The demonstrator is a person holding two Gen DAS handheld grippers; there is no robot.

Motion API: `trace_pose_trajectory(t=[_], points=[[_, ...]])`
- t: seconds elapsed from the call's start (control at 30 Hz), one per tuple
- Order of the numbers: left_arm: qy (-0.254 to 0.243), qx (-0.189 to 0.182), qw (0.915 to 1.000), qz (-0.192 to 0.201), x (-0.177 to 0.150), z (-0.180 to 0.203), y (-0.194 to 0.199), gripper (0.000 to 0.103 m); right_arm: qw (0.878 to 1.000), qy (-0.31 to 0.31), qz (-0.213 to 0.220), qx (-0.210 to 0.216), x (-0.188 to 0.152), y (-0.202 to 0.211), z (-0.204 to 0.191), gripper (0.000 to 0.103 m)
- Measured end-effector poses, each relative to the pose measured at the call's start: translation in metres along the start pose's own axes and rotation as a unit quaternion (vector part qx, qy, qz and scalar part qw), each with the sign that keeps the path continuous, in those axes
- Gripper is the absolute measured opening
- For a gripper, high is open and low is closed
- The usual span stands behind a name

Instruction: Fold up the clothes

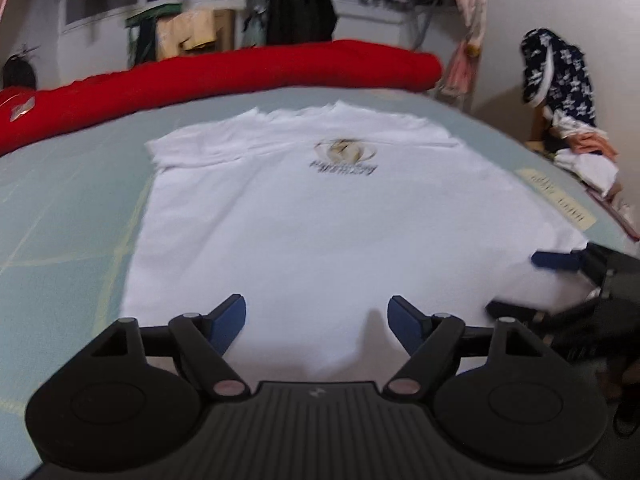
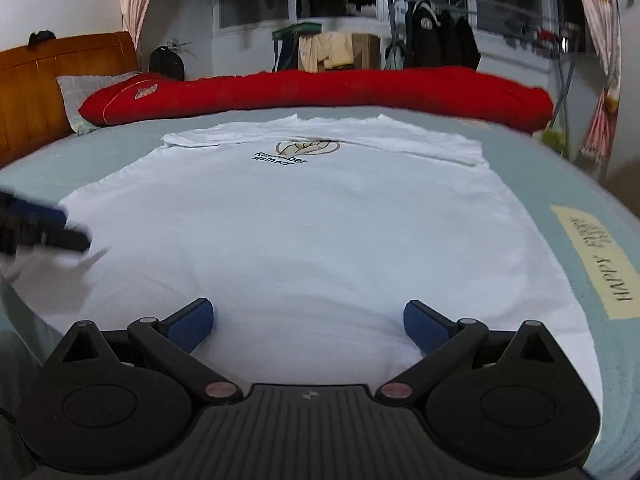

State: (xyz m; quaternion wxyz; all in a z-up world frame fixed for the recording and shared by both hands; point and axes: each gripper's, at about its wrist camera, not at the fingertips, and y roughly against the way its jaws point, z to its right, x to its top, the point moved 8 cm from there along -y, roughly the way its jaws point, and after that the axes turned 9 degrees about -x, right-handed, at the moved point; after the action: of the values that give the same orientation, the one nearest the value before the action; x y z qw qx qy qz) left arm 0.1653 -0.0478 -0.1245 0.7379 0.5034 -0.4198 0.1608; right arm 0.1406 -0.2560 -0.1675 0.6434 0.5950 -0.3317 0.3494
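A lived-in home bedroom. A bed (image 2: 520, 184) with a pale green sheet fills the near ground; its wooden headboard (image 2: 52, 80) stands at far left beside a checked pillow (image 2: 86, 90). A rolled red quilt (image 2: 320, 92) lies along the far edge. Beyond, dark jackets (image 2: 436, 40) hang on a rack before windows, patterned curtains (image 2: 596, 40) at right. Heaped clothes (image 1: 568, 120) rest against the right wall.

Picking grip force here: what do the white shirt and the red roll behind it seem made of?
Shirt: looks like thin matte cotton knit; it lies flat with soft wrinkles and a printed logo. Red roll: seemingly a plush padded quilt or bolster, matte, bulging softly. Neither fibre can be confirmed.
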Motion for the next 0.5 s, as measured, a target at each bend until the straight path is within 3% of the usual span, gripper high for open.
trace_pose_trajectory(t=[0.1,0.17,0.3,0.37,0.4,0.5], points=[[0.01,0.0,0.9999,-0.009,-0.002,0.001,-0.008,0.078,1.0,-0.003,0.009,-0.016,0.009,0.009,-0.002,0.103],[0.017,0.0,0.9997,-0.015,-0.003,0.001,-0.013,0.08,0.998,-0.008,0.051,-0.023,0.017,0.018,0.003,0.103],[0.031,-0.001,0.9991,-0.027,-0.005,0.002,-0.022,0.08,0.995,-0.049,0.01,-0.083,0.009,0.006,0.05,0.103],[0.042,-0.007,0.999,-0.015,0.001,-0.002,-0.018,0.08,0.993,-0.086,-0.012,-0.082,-0.004,0.003,0.077,0.103],[0.044,-0.007,0.999,-0.008,0.006,-0.005,-0.016,0.08,0.994,-0.095,-0.003,-0.062,-0.005,0.007,0.083,0.103],[0.05,-0.008,0.9986,0.015,0.019,-0.012,-0.01,0.08,0.995,-0.082,-0.012,-0.051,-0.005,0.009,0.084,0.103]])
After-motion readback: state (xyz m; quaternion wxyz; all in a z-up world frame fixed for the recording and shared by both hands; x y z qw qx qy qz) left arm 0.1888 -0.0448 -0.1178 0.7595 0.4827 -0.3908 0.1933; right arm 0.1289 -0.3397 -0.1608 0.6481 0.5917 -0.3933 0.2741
